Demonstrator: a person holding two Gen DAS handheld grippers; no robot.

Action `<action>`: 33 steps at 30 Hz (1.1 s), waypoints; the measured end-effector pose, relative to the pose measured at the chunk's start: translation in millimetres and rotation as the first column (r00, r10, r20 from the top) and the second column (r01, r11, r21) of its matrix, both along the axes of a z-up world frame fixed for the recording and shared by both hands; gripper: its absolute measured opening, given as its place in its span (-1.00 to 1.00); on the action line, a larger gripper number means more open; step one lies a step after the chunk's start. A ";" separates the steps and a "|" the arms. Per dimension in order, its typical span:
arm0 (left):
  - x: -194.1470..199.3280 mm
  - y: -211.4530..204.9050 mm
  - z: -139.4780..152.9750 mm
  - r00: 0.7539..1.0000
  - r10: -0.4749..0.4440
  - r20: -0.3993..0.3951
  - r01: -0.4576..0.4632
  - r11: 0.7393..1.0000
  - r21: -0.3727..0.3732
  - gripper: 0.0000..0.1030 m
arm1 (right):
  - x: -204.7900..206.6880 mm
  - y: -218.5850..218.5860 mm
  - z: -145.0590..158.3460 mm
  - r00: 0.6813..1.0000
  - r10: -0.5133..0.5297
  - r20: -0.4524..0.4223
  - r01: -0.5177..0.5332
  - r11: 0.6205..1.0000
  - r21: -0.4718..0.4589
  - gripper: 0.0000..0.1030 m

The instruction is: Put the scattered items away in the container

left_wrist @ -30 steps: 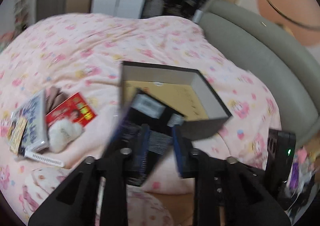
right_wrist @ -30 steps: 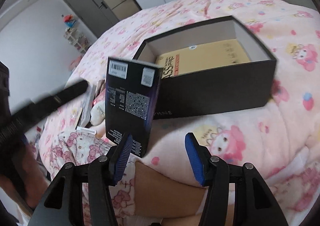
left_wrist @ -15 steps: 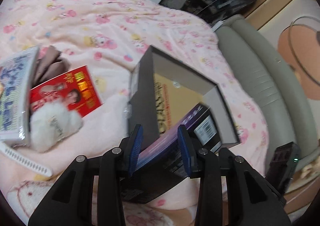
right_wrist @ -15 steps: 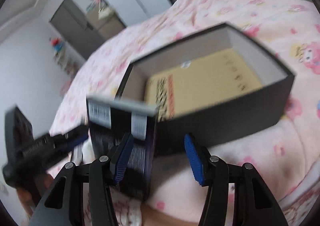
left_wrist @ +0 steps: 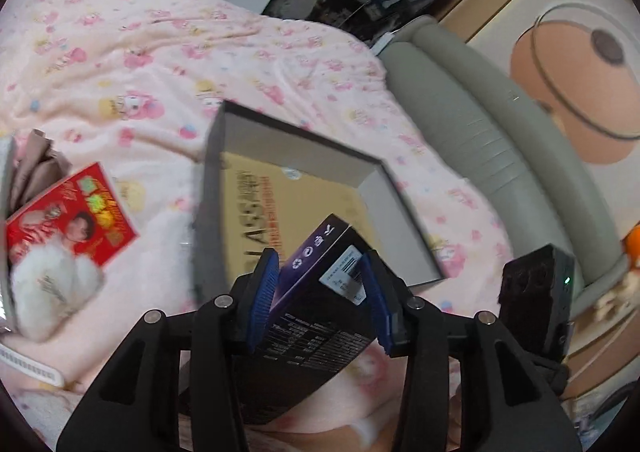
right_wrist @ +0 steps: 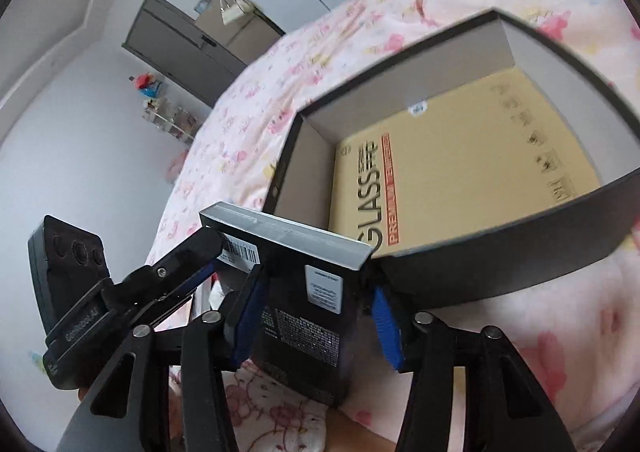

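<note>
A black product box (left_wrist: pixel 320 316) stands tilted against the near corner of the open black container (left_wrist: pixel 288 132). My left gripper (left_wrist: pixel 319 256) has both blue pads against the box's top end, and its jaws are opening. In the right wrist view the box (right_wrist: pixel 304 312) sits between the jaws of my right gripper (right_wrist: pixel 318 280), which are closing. The left pad meets the box and a thin gap shows at the right pad. The left gripper (right_wrist: pixel 200 264) reaches the box's top corner from the left. A yellow flat pack (right_wrist: pixel 460 156) lies in the container (right_wrist: pixel 500 248).
On the pink printed bedcover (left_wrist: pixel 200 52), left of the container, lie a red packet (left_wrist: pixel 68 220), a white fluffy item (left_wrist: pixel 48 288), a white comb (left_wrist: pixel 28 362) and brown cloth (left_wrist: pixel 32 168). A grey padded headboard (left_wrist: pixel 480 140) runs along the right.
The black box went from left of the right gripper's jaws to between them, closer to the container's corner. The right jaws have narrowed and the left jaws stand a little wider.
</note>
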State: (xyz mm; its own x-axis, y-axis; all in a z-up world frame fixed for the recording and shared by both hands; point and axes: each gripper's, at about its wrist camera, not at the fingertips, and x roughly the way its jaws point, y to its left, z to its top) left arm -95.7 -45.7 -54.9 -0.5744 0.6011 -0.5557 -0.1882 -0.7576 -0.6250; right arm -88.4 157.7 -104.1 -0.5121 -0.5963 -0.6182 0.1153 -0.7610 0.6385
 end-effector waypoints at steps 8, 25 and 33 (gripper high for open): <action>19.1 55.6 18.0 0.986 -0.158 -0.058 0.162 0.985 0.064 -0.33 | 44.3 43.9 59.7 0.984 -0.082 -0.156 0.087 0.996 0.025 -0.27; 41.2 40.8 -16.2 0.994 -0.059 0.091 0.067 0.994 -0.084 -0.33 | 72.3 71.9 5.5 0.981 -0.184 0.061 0.176 0.977 0.117 -0.28; 13.5 72.7 -85.9 0.925 -0.102 0.367 0.148 0.984 -0.099 -0.25 | 61.0 100.2 -15.5 0.931 -0.335 0.146 0.310 0.935 0.174 -0.03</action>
